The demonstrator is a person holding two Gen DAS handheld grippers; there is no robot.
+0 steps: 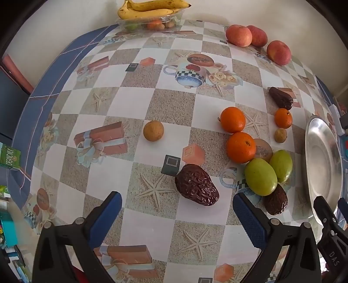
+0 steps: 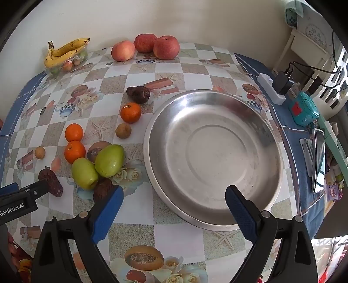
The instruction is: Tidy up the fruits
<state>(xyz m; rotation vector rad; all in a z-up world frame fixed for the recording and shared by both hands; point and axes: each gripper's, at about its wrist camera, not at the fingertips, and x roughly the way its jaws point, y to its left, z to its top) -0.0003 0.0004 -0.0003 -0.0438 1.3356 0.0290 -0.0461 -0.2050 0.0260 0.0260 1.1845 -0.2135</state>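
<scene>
Jaws wide apart — both empty

A white power strip lies on the counter, which wears a checkered cloth printed with starfish and teapots. A black charger is plugged into the strip. Just beyond the strip sits a teal box, and further along that edge lies a phone. A cream wall rises behind.

Home dining corner: printed checkered vinyl tablecloth; beside it white power strip, phone, household clutter.
</scene>
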